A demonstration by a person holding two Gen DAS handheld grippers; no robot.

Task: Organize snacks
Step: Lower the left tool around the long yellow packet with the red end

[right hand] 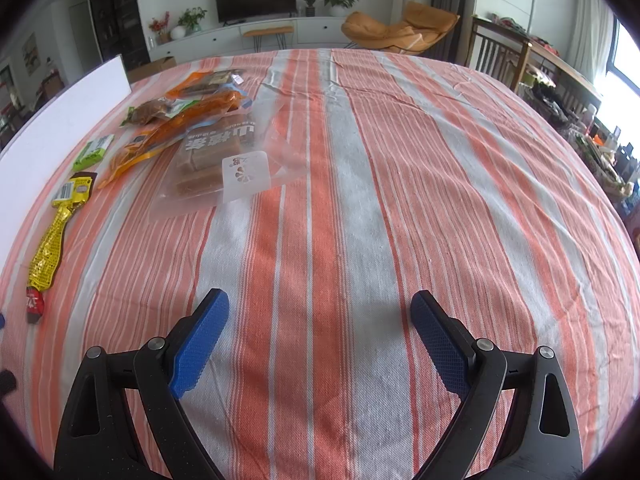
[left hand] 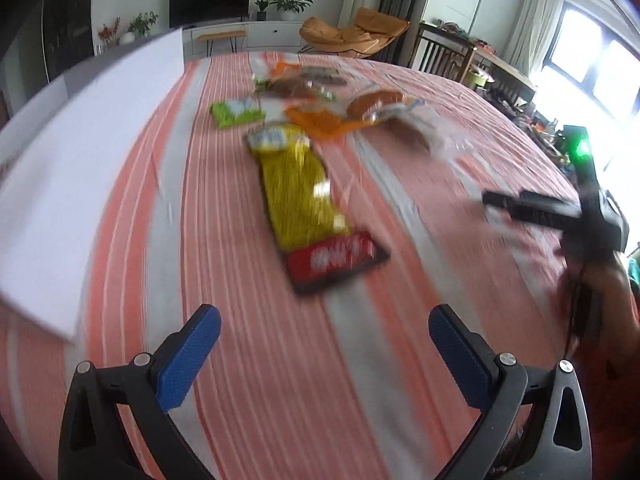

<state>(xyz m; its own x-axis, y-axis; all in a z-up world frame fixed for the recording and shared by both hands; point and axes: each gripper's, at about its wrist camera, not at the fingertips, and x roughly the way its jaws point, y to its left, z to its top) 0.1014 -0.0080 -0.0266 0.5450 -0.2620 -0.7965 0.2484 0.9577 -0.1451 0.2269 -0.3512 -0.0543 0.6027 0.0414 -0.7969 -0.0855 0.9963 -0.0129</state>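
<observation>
Several snack packets lie on a striped orange and grey cloth (right hand: 360, 200). A long yellow packet with a red end (left hand: 304, 200) lies just ahead of my left gripper (left hand: 324, 320), which is open and empty. That yellow packet (right hand: 50, 240) sits at the far left in the right wrist view. A clear bag of brown bars (right hand: 216, 156), an orange packet (right hand: 176, 132) and a small green packet (right hand: 93, 153) lie beyond. My right gripper (right hand: 320, 308) is open and empty over bare cloth. From the left wrist it shows as the right gripper (left hand: 488, 200), blurred.
A white box (left hand: 80, 184) stands along the left side of the cloth, seen as a white box (right hand: 52, 120) from the right wrist. A person's hand (left hand: 608, 312) holds the right gripper. Chairs, a cluttered table and a TV stand lie beyond the far edge.
</observation>
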